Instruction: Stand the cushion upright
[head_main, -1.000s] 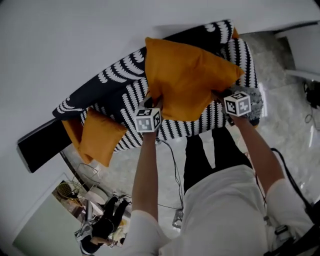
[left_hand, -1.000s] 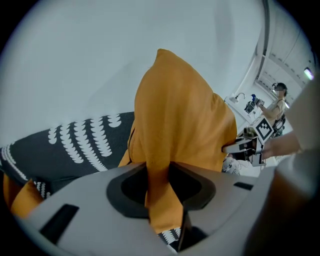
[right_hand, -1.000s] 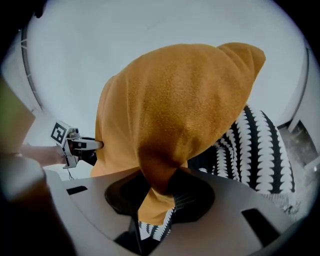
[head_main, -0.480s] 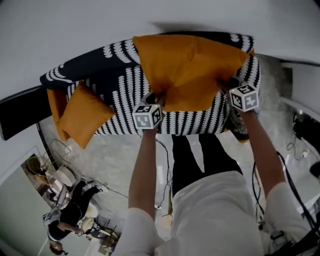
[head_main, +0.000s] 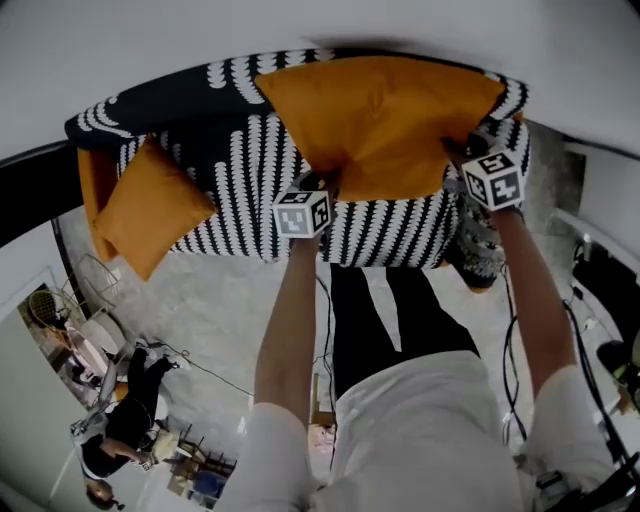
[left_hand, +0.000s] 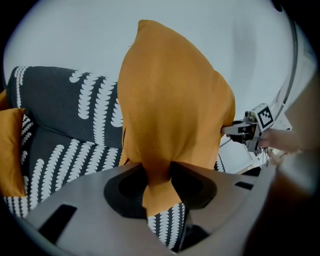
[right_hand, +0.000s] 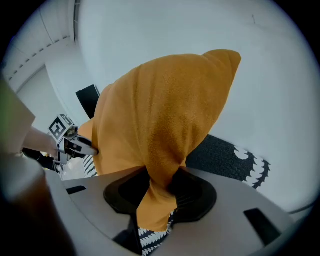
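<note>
Over the sofa (head_main: 230, 150), in the head view, both forearms reach forward and down, roughly parallel, each hand closed round a hand-held gripper with its marker cube facing up. The left hand-held gripper (head_main: 320, 183) has the lower left corner of the orange cushion (head_main: 385, 120), and the right hand-held gripper (head_main: 462, 152) has the lower right corner. The cushion is held upright, its broad face before the black-and-white backrest towards the sofa's right end. Whether its lower edge rests on the seat cannot be told. A second cushion (head_main: 150, 205) leans at the left end, well apart.

Along the left gripper view, the jaws stand narrow, both pads pinching a bunched corner of orange fabric. They have just been easing open, with the cloth between them. The cushion rises above them against the pale wall (left_hand: 225, 40).

Along the right gripper view, the picture is alike: narrow jaws clamp the other corner and have just opened slightly, with fabric gathered between them.
</note>
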